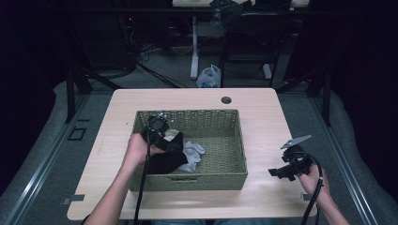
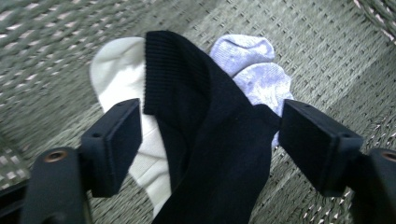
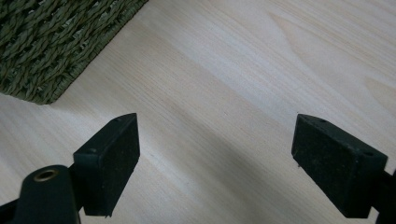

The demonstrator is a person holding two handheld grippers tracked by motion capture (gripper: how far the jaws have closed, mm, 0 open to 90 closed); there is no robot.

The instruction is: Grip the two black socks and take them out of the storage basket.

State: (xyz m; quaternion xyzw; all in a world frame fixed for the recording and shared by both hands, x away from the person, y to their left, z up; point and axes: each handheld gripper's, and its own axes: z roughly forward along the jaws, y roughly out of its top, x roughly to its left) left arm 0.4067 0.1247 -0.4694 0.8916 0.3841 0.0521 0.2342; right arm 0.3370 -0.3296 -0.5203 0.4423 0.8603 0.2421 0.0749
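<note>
Black sock (image 2: 210, 140) sits between the left tongs (image 2: 210, 140), spread and not yet pinching; next they squeeze and lift it from the wicker basket (image 1: 220, 176). Right tongs (image 3: 217, 163) hover spread over the desk (image 3: 243, 70).

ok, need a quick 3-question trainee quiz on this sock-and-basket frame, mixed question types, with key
1. True or false: the black sock lies between the jaws of the left gripper.
2. Which socks lie in the woven basket beside the black one? A) red and green B) white and pale lavender C) none
3. Over what surface does the right gripper hang?

Key
1. True; the pads stand apart from it on the left, with the right pad at its edge.
2. B: white sock, lavender sock.
3. The bare wooden table, jaws open, beside the basket.
</note>
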